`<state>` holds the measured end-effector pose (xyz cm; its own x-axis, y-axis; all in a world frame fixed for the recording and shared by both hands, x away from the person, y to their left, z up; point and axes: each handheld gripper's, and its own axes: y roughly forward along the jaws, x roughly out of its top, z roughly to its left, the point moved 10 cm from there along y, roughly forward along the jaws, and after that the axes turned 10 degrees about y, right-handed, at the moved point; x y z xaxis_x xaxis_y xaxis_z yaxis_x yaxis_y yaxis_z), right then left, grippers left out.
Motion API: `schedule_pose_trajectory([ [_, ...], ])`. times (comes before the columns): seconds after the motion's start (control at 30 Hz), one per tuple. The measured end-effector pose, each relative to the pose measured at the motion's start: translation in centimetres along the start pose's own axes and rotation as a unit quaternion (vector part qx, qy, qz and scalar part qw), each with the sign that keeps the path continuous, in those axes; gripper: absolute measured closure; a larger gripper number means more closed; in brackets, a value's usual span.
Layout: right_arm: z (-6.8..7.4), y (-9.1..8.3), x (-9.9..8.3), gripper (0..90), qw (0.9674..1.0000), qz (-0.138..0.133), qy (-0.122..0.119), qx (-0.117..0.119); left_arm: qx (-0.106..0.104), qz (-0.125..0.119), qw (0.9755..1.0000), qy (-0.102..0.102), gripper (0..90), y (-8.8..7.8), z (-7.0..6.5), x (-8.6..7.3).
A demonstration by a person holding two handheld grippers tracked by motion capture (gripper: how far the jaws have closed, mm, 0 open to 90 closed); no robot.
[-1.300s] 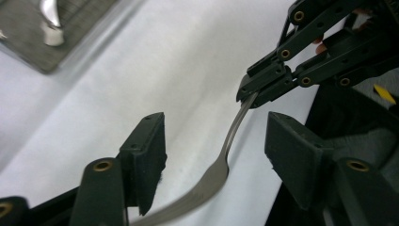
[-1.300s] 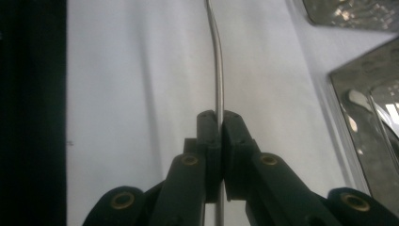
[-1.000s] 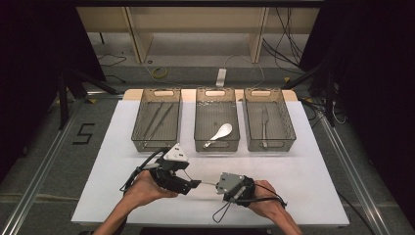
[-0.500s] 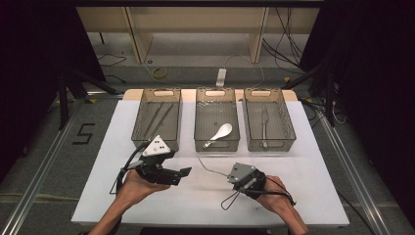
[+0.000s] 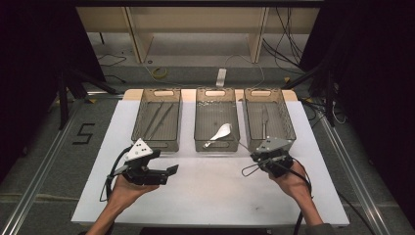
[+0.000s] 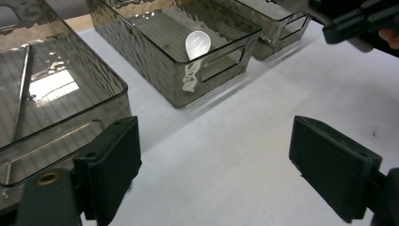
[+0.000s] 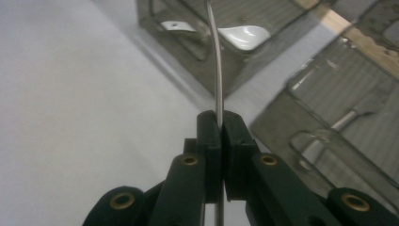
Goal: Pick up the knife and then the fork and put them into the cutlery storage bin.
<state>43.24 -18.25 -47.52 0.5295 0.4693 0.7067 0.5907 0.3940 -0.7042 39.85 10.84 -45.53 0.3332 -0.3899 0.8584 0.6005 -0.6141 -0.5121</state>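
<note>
Right gripper view: a thin metal utensil (image 7: 217, 70), perhaps a fork, was pinched by the right gripper (image 7: 219, 123). Left gripper (image 6: 214, 160) jaws were just spread wider, nothing between them.

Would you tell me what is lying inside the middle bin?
Inside the middle bin lies one white spoon, its bowl toward the back and its handle reaching the front wall. The tinted, rippled front wall blurs the handle's tip; nothing else shows on the ribbed floor.
</note>
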Motion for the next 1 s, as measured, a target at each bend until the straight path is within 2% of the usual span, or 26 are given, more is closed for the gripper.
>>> schedule_pose_trajectory([
  [0.17,-2.7,-0.5,1.5,87.7,0.9982,-0.017,0.057,-0.011,0.01,0.0,0.9999,0.011,16.2,-0.2,0.3,-0.5],
  [0.37,-6.0,-0.7,3.3,87.7,0.9942,-0.026,0.102,-0.025,0.018,-0.015,0.9997,0.005,15.5,-0.8,0.9,-0.6],
  [0.5,-7.8,-0.2,4.1,87.7,0.9911,-0.019,0.127,-0.032,0.025,-0.02,0.9995,0.002,15.5,-1.1,1.3,-0.8],
  [0.73,-9.9,0.7,5.5,87.7,0.9858,-0.02,0.162,-0.038,0.025,-0.018,0.9995,0.001,15.5,-1.3,1.3,-1.1],
  [1.0,-11.5,1.7,6.4,87.7,0.98,-0.015,0.192,-0.05,0.029,-0.035,0.999,-0.006,15.4,-1.7,1.4,-1.0],
])
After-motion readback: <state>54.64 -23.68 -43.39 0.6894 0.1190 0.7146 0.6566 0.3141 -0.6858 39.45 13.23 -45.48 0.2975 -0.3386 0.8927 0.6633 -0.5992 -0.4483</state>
